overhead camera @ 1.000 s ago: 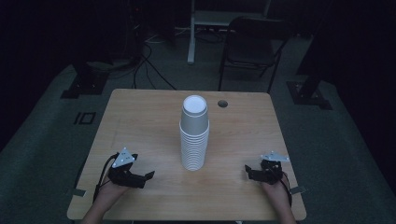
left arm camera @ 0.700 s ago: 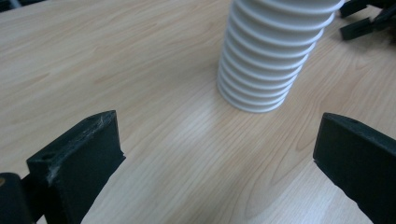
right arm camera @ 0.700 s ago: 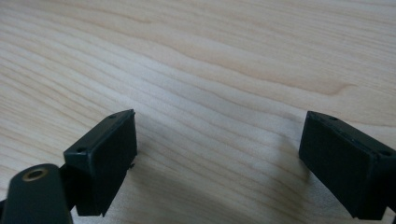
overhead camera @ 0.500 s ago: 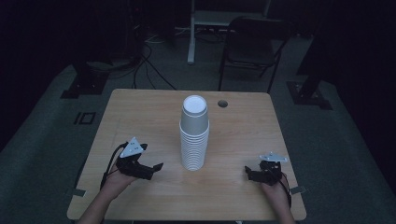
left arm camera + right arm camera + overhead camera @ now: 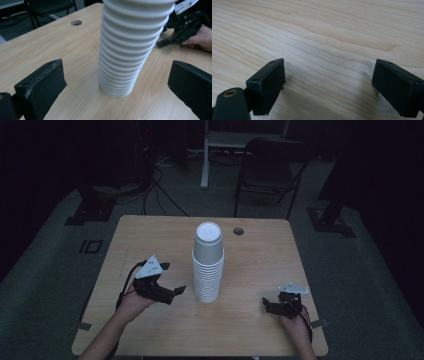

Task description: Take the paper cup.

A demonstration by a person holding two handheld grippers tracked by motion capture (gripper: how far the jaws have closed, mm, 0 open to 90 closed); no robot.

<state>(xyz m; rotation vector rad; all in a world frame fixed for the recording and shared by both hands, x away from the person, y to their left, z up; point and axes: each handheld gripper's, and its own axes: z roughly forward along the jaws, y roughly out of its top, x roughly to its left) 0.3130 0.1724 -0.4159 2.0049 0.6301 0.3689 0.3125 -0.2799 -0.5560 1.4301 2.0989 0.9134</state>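
A person's left gripper (image 5: pixel 172 290), jaws spread wide, is closing on a tall stack of white paper cups (image 5: pixel 207 265) standing just ahead between its fingers (image 5: pixel 41 85); centring before squeezing should avoid toppling. The right gripper (image 5: pixel 272 306) is resting released on the table (image 5: pixel 260 255).

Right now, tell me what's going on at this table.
A person sits at a wooden table with a claw in each hand. A tall stack of white paper cups stands upright in the middle. The left claw is open and pointed at the lower part of the stack, close beside it but not touching. The right claw rests open near the table's right front, jaws over bare wood. No cup has been pulled off yet.
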